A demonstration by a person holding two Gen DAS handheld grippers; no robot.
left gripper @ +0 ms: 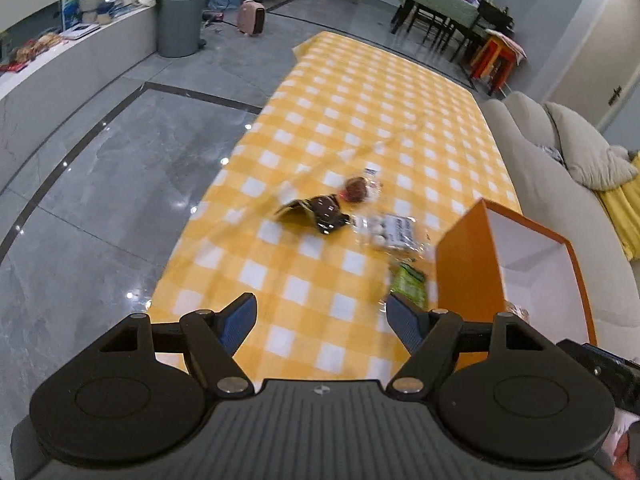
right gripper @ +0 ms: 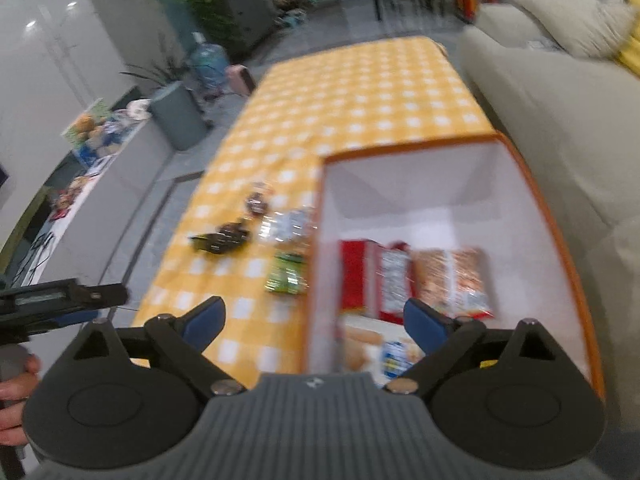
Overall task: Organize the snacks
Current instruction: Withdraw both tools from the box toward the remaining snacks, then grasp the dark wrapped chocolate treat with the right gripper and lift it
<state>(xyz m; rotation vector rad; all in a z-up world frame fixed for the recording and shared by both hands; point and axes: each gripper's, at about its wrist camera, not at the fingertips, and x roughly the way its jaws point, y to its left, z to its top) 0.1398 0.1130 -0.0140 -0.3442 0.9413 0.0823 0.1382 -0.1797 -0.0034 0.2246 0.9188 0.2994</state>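
An orange box (left gripper: 466,264) with a white inside (right gripper: 440,200) stands on the yellow checked tablecloth (left gripper: 360,92). Inside it lie a red snack pack (right gripper: 376,276), an orange-brown pack (right gripper: 452,276) and more packs nearer me. On the cloth left of the box lie a dark wrapper (left gripper: 320,214) (right gripper: 222,238), a round brown snack (left gripper: 356,190) (right gripper: 256,202), a clear pack of white pieces (left gripper: 390,230) (right gripper: 290,224) and a green pack (left gripper: 408,282) (right gripper: 286,274). My left gripper (left gripper: 322,316) is open and empty above the cloth. My right gripper (right gripper: 314,320) is open and empty over the box's near left wall.
A beige sofa (left gripper: 540,152) runs along the table's right side. Grey tiled floor (left gripper: 100,168) lies to the left, with a grey bin (left gripper: 178,20) and a white counter (left gripper: 60,68) beyond. A dining table with chairs (left gripper: 440,4) stands at the far end.
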